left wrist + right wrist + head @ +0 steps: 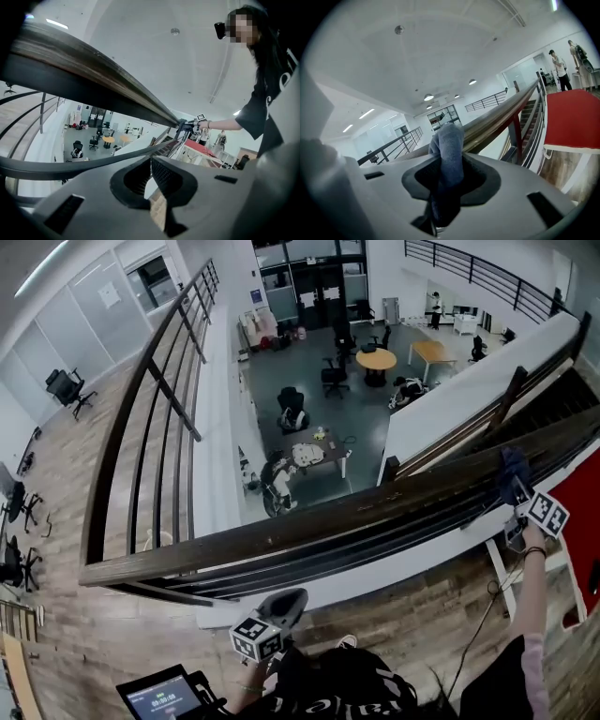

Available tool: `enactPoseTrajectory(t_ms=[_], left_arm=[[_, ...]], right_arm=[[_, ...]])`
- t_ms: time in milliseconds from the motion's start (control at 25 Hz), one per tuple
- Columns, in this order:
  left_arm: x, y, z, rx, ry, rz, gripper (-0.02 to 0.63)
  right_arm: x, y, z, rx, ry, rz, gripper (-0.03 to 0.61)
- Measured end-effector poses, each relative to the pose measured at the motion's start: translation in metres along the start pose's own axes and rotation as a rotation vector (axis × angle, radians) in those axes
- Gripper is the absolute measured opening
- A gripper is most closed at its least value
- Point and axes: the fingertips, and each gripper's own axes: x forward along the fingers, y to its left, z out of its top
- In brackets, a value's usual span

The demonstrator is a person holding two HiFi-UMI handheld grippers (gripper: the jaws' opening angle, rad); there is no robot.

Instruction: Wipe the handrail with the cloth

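A dark wooden handrail (309, 526) runs across the head view from lower left to upper right; it also shows in the left gripper view (93, 75) and the right gripper view (497, 117). My right gripper (514, 486) is shut on a blue-grey cloth (449, 154) and holds it against the rail's top at the right. The cloth (512, 472) lies bunched on the rail there. My left gripper (281, 607) hangs below and in front of the rail, shut with nothing between its jaws.
Beyond the rail is a drop to a lower floor with desks and chairs (375, 362). A second railing (169, 399) runs off to the left. A red panel (586, 521) stands at the right. A tablet (164, 697) sits by my left side.
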Motion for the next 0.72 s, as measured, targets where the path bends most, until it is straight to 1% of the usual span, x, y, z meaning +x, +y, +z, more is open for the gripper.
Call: enactPoseTrajectory(t_ms=[80, 160, 240, 360, 440, 560, 720], left_arm=[[-0.007, 0.006, -0.001, -0.007, -0.008, 0.009, 0.000], [-0.011, 0.012, -0.004, -0.010, -0.016, 0.012, 0.000], [-0.013, 0.018, -0.009, -0.011, -0.020, 0.015, 0.000], [-0.017, 0.022, -0.015, -0.010, -0.033, 0.012, 0.000], [-0.027, 0.024, -0.017, -0.003, -0.037, 0.012, 0.000], [-0.064, 0.034, -0.017, -0.001, -0.039, 0.021, 0.000], [-0.152, 0.060, -0.003, -0.012, -0.056, 0.049, 0.000]], right_arm=[[-0.012, 0.016, -0.004, -0.021, -0.011, 0.020, 0.092], [-0.024, 0.033, -0.018, -0.022, -0.016, 0.060, 0.092], [-0.038, 0.051, -0.039, -0.030, -0.014, 0.090, 0.092], [-0.057, 0.079, -0.078, 0.009, -0.016, 0.157, 0.092], [-0.076, 0.104, -0.105, 0.024, -0.004, 0.181, 0.092], [-0.105, 0.163, -0.150, 0.042, 0.025, 0.249, 0.092], [-0.148, 0.272, -0.209, 0.003, 0.087, 0.279, 0.092]])
